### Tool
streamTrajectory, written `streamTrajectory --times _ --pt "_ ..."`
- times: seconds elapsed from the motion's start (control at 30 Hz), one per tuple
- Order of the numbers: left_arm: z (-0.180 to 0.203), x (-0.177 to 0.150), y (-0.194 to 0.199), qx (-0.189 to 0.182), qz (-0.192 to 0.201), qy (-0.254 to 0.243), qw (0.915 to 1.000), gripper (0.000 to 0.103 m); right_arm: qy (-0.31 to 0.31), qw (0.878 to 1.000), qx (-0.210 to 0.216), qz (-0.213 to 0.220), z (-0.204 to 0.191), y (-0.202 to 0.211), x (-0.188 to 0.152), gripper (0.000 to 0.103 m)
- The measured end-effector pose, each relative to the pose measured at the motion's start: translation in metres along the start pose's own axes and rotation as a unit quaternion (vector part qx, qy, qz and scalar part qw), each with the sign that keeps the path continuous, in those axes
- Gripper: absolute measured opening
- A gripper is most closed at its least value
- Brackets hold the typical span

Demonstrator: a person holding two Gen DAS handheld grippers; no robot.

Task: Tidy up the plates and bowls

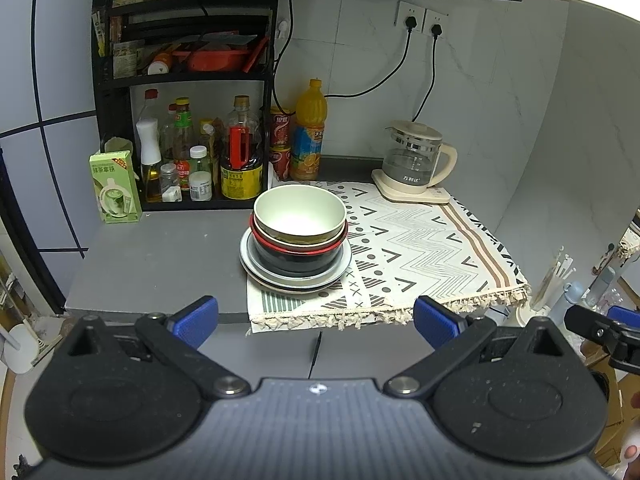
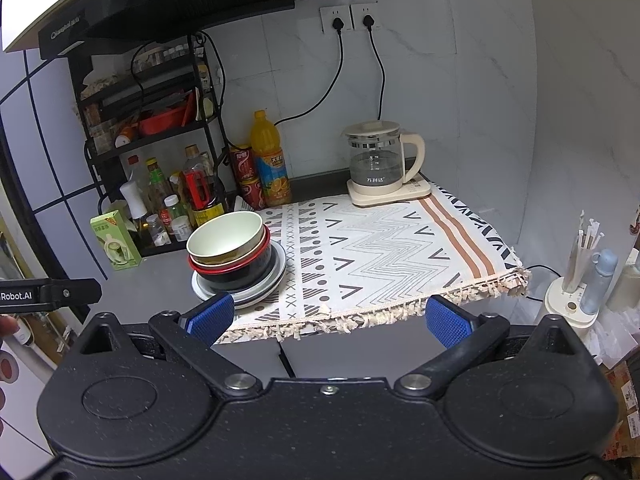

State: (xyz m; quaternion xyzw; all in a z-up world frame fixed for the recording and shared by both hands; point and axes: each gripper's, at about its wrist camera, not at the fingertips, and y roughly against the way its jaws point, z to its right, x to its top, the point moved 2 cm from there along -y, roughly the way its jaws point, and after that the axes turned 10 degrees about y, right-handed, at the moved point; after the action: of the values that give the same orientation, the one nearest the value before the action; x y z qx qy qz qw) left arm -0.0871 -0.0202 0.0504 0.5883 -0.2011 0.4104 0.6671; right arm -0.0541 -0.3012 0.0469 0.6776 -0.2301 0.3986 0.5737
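Hovering empty with jaws spread, the left gripper and right gripper face nested ceramic bowls on stacked round plates; likely rigid, slippery, breakable, best pinched at rims.

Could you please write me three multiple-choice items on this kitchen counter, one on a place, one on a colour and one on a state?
1. Where does the stack of bowls and plates stand?
A. on the patterned cloth's left edge
B. beside the kettle
C. on the shelf

2. What colour is the top bowl inside?
A. red
B. pale cream
C. blue

3. How is the left gripper?
A. shut on a bowl
B. shut, empty
C. open

Answers: 1 A, the cloth lies under it; 2 B, its inside looks cream; 3 C, the blue pads stand wide apart.
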Motion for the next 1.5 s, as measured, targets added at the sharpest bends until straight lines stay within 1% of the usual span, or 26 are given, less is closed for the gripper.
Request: streamTrajectory --times 0.5,0.9,1.07,1.13,1.5 --pt "0.0009 -0.0009 -0.0008 -0.001 -0.003 -0.005 1.0 0.103 -0.003 1.0 -0.003 -0.005 0.0005 -0.0019 -0.0034 0.103" --pt "-0.0052 -0.0029 -0.0043 0.0 -0.012 0.005 0.9999 0.103 -0.007 1.0 -0.009 -0.007 -0.0022 -0.0024 -0.0054 0.103" --pt "-0.0075 -0.0038 -0.0061 -0.006 -0.017 0.012 0.9998 0.103 -0.011 1.0 -0.01 -0.007 -0.004 -0.0018 -0.0069 0.103" --pt "-0.0072 -0.0044 -0.0058 -0.002 -0.013 0.007 0.9999 0.103 -0.011 1.0 -0.01 -0.009 -0.0034 -0.0024 -0.0073 0.103" --pt "-0.0064 -0.005 -0.0062 -0.009 -0.015 0.004 0.9998 0.103 -0.01 1.0 -0.01 -0.012 -0.0036 -0.002 -0.0063 0.103"
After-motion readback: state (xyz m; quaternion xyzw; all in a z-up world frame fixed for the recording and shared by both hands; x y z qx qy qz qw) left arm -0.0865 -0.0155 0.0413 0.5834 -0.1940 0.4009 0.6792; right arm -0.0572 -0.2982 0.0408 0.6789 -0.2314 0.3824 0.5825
